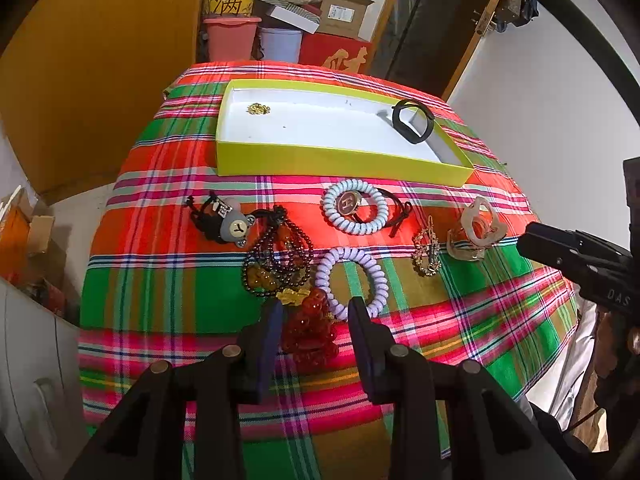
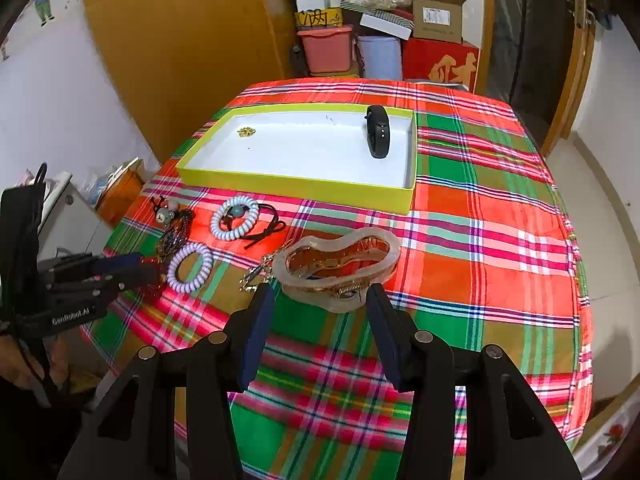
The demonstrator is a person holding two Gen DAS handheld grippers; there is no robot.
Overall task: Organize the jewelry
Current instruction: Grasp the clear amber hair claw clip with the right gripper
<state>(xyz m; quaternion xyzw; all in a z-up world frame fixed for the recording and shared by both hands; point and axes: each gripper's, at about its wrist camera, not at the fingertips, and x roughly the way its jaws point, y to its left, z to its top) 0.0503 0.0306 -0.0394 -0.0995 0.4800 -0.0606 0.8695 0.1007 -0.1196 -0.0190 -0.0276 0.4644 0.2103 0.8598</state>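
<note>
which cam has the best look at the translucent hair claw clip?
Right wrist. The hair claw clip fills the centre there, just ahead of the right hand-held gripper, with its teeth and spring visible. The left wrist view shows it small near the right edge, standing on the plaid cloth, detail unclear.

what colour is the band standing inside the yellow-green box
Black. The band stands on edge at the box's right end, clearest in the right wrist view.

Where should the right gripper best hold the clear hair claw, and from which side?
Probably across the middle of the hair claw, from above on the near side. It lies on its side, long axis left-right, and the right gripper already straddles its spring hinge, jaws open.
</note>
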